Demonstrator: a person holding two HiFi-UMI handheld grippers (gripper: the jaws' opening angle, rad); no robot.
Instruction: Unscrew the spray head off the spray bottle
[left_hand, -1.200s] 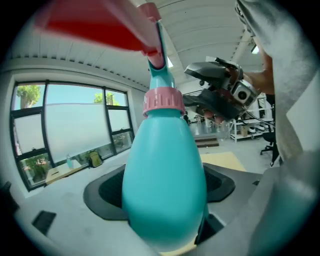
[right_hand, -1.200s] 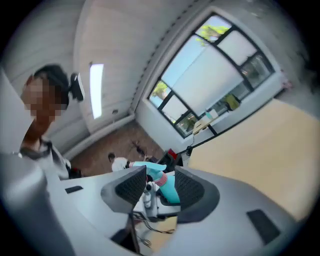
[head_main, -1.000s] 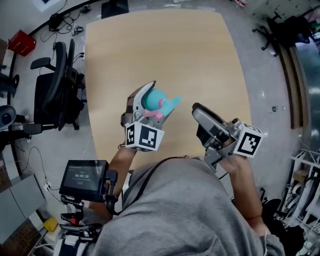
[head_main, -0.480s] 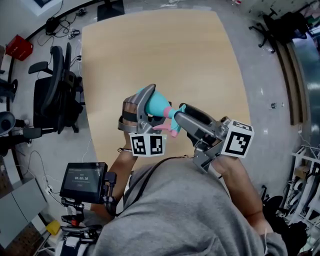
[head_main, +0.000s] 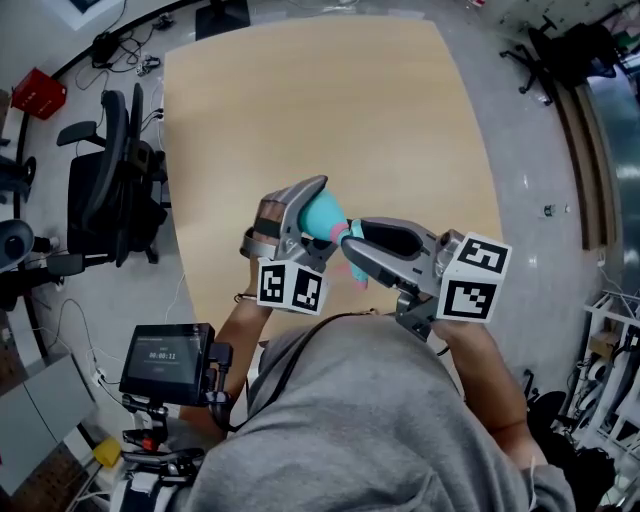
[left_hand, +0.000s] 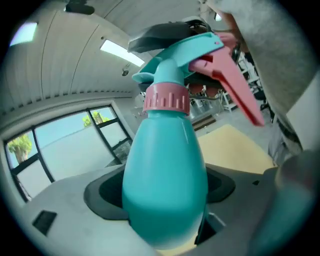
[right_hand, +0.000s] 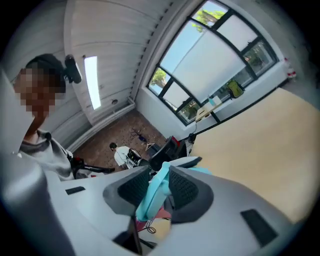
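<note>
A teal spray bottle (head_main: 322, 214) is held level above the table's near edge, its body clamped in my left gripper (head_main: 303, 212). In the left gripper view the bottle (left_hand: 162, 185) fills the jaws, and its pink collar (left_hand: 166, 97), teal spray head (left_hand: 187, 47) and pink trigger (left_hand: 235, 85) point away. My right gripper (head_main: 358, 240) comes in from the right. Its jaws have just been closing, and both pads (right_hand: 185, 190) now press on the spray head (right_hand: 156, 192) between them. The trigger (head_main: 357, 272) hangs below.
The wooden table (head_main: 320, 110) stretches away beyond the bottle. A black office chair (head_main: 115, 170) stands left of the table, with a red box (head_main: 40, 85) on the floor further left. A small screen (head_main: 165, 355) sits at the person's left hip.
My right gripper has swung left from beside the bottle onto the spray head and closed on it. My left gripper has rolled a little with the bottle.
</note>
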